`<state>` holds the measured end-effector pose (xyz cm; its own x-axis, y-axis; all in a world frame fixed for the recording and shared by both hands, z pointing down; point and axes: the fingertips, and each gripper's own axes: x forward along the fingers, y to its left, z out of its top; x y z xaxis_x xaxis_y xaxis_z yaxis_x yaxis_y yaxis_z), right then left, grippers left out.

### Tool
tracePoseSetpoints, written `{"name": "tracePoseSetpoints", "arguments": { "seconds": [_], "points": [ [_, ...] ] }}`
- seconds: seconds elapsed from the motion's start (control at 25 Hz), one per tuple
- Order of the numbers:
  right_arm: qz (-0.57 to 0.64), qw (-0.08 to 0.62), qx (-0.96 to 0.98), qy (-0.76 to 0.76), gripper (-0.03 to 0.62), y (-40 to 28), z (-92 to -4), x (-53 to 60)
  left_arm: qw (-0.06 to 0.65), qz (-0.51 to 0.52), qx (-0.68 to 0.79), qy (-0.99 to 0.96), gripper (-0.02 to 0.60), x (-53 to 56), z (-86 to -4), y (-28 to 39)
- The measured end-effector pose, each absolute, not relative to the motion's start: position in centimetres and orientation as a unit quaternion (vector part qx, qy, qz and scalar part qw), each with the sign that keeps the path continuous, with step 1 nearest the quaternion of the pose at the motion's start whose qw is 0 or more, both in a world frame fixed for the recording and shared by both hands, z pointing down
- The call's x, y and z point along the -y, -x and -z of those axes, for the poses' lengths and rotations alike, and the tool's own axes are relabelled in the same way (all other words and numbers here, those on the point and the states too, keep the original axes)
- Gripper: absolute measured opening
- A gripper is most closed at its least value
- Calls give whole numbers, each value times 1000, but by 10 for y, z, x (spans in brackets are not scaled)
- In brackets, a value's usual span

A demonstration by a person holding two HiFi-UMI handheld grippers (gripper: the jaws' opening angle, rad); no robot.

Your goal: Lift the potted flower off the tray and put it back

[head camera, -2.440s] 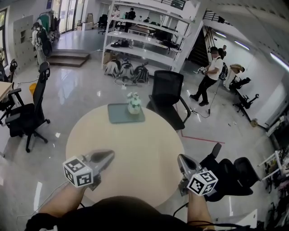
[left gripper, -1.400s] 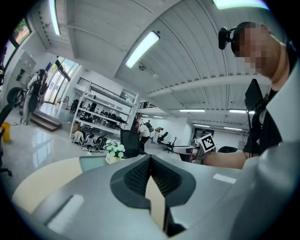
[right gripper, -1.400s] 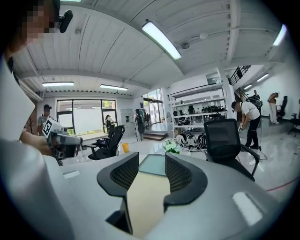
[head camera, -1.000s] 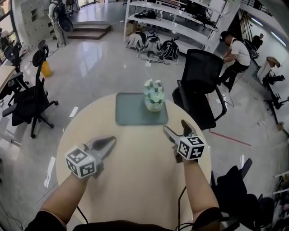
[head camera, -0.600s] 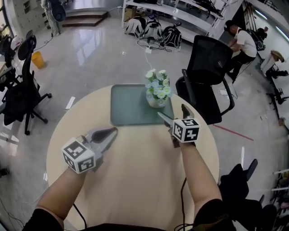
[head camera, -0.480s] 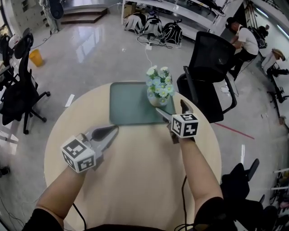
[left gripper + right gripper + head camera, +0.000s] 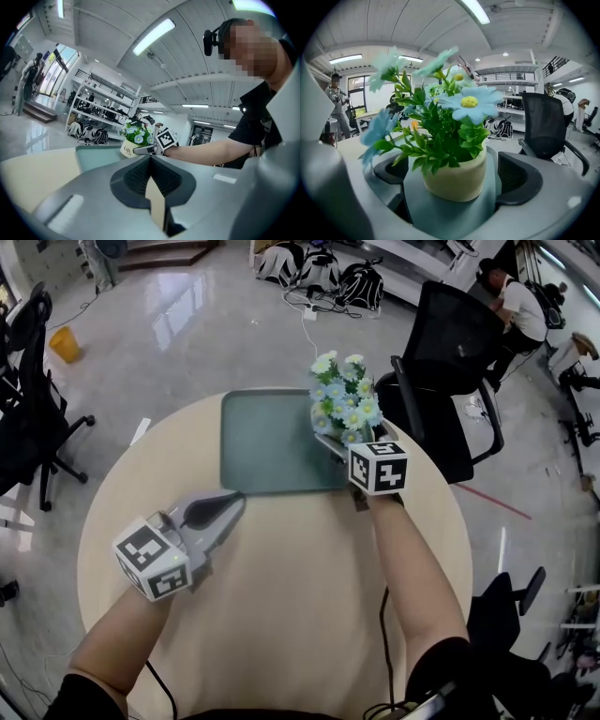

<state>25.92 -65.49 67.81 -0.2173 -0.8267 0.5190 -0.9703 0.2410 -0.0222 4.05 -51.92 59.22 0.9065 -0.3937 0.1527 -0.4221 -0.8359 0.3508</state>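
Your right gripper [image 7: 354, 437] was at the far right of the round beige tabletop [image 7: 281, 606]. Its claw was spread as wide as it goes, having just been opening. Between the two jaws stood the potted flower [image 7: 342, 407], a cream cylindrical pot of pale blue and white artificial daisies with green leaves. In the right gripper view the dark ribbed pads [image 7: 518, 178] flanked the pot, one on each side. A strip of tray showed between the right pad and the pot wall, so nothing was pinched there. Leaves partly covered the left pad, but it too sat off the pot.

The pot stood upright on the grey-green rectangular tray [image 7: 267, 442], close to its right edge. The tray itself lay on the far half of the table.

Your left gripper [image 7: 232, 504] was low over the near left of the table, well apart from the tray's near edge and pointing towards it. In the left gripper view its jaws were pressed together with nothing between them. Whether it touched the tabletop could not be told.

Beyond the table to the far right stood a black mesh office chair [image 7: 450, 343]. A person [image 7: 520, 296] bent over farther off, and dark bags [image 7: 323, 263] lay on the glossy floor.
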Motion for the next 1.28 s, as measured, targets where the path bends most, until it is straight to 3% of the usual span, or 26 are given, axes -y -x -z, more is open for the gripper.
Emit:
{"name": "tracePoseSetpoints", "arguments": {
  "seconds": [0.48, 0.6, 0.84, 1.28],
  "points": [
    [-188, 212, 744, -605, 598, -258, -697, 686, 197, -25, 210, -957, -4, 522, -599, -36],
    [-184, 227, 742, -604, 558, -255, -700, 690, 199, -25, 210, -957, -4, 522, -602, -35],
    [-191, 225, 743, -600, 555, -254, -699, 688, 202, -24, 212, -956, -4, 518, -602, -31],
    [-172, 204, 758, -595, 554, -249, -640, 655, 180, -18, 218, -959, -4, 502, -556, -18]
  ]
}}
